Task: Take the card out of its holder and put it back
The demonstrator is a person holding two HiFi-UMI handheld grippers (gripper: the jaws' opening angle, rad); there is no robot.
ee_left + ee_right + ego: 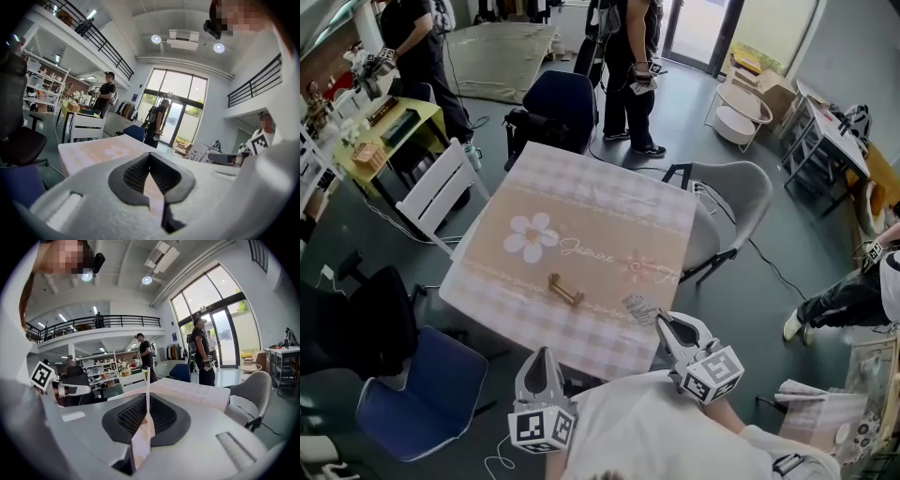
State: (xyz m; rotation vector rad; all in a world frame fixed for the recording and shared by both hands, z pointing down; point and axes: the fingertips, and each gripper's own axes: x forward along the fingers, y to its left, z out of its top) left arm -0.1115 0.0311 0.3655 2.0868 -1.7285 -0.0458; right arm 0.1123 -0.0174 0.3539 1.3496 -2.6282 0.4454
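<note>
The tablecloth point(581, 234) in the middle of the frame looks like matt woven cloth with a soft print. The card holder point(565, 290) on it has a golden-brown, faintly shiny finish; whether it is wood or brass cannot be told. The card point(639, 308) is thin printed paper. The left gripper point(541, 354) and right gripper point(660, 321) have white matt plastic shells and dark, ribbed, rubbery pads point(129, 417). At upper right, the chair point(745, 192) is smooth grey plastic.
</note>
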